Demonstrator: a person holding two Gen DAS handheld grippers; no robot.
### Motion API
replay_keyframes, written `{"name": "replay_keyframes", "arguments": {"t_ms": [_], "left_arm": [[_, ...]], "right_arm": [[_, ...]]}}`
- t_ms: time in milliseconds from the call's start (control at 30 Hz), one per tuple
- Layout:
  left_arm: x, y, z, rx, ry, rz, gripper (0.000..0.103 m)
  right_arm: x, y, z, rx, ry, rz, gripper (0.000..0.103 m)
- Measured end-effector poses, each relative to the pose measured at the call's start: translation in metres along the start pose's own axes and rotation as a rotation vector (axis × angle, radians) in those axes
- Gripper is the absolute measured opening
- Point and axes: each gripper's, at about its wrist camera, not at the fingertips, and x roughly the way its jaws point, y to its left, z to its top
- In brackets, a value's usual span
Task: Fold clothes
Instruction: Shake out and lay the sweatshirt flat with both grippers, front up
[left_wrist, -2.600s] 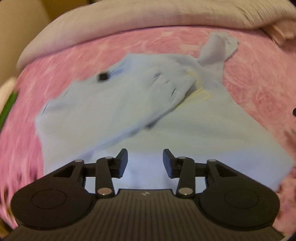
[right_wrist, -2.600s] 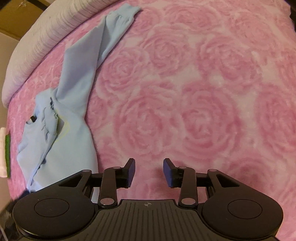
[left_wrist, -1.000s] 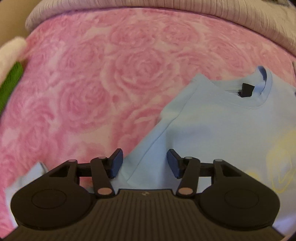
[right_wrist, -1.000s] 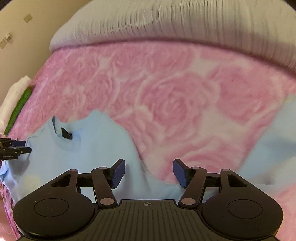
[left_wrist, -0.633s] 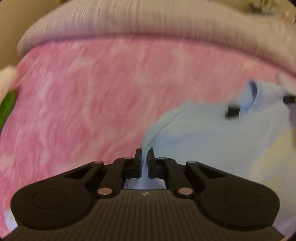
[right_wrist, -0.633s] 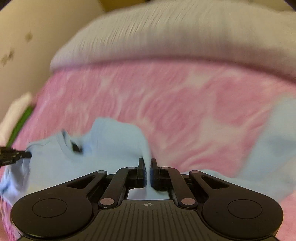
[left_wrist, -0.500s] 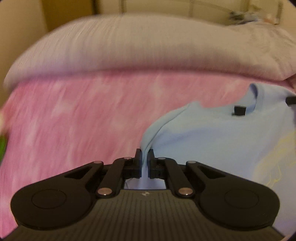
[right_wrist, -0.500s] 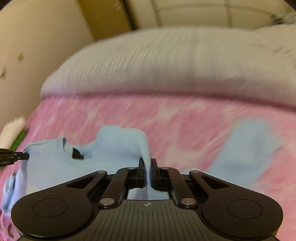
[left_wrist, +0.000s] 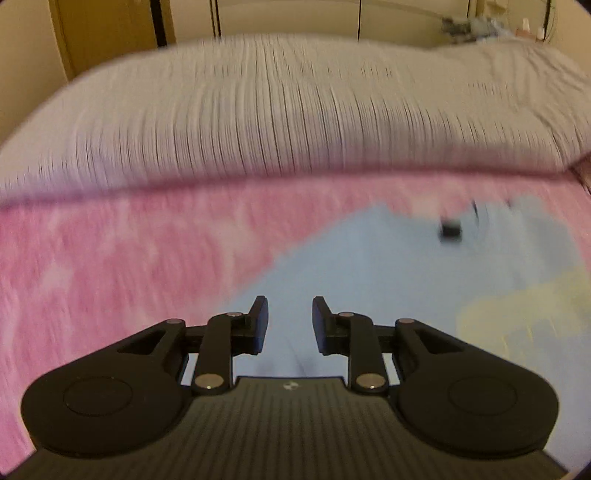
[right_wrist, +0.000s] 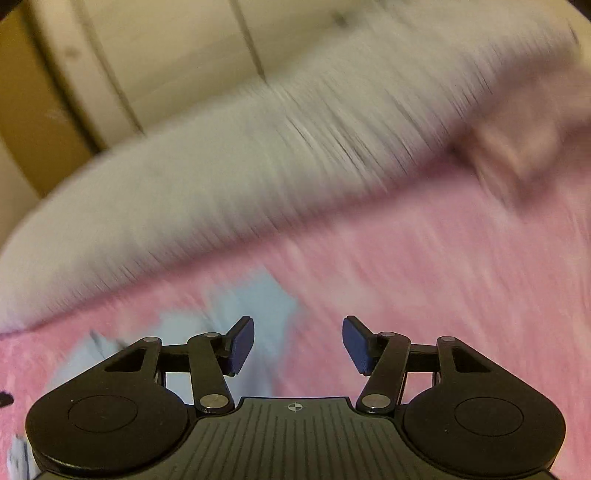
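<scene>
Pink rose blanket (left_wrist: 110, 266) carries the blue shirt (left_wrist: 369, 266) just ahead-right of the unclenched left gripper (left_wrist: 290, 319), nearer than the empty, spread right gripper (right_wrist: 297, 343).

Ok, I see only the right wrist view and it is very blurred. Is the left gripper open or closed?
Observer: Open. The left gripper has its fingers apart, with nothing between them.
Operator: Where is the shirt from there?
Observer: The blue shirt lies on the pink blanket, directly ahead of those fingers.
Operator: Can you see the collar?
Observer: Yes, though blurred. A black label marks it, toward the upper right of the left view.
</scene>
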Motion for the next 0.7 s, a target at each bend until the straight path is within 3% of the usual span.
{"name": "replay_keyframes", "arguments": {"t_ms": [167,400,533,567,600,700], "left_arm": [[-0.007,-0.010,-0.036,-0.129,0.074,-0.014,0.022],[0.000,-0.011,-0.034,-0.195,0.089,-0.009,0.022],[0.003,-0.008,-0.029,-0.241,0.086,-0.015,0.022],[0.004,-0.008,-0.028,-0.242,0.089,-0.016,0.022],[0.004,-0.009,-0.028,-0.238,0.092,-0.016,0.022],[0.002,-0.012,-0.028,-0.217,0.105,-0.015,0.021]], "right_arm": [[0.041,-0.054,-0.022,0.155,0.125,0.046,0.040],[0.109,-0.048,0.001,0.246,0.122,0.187,0.039],[0.143,-0.036,0.005,0.263,0.124,0.204,0.039],[0.144,-0.033,0.006,0.249,0.120,0.222,0.013],[0.145,-0.030,0.007,0.234,0.116,0.239,0.004],[0.129,-0.030,0.009,0.188,0.085,0.247,0.003]]}}
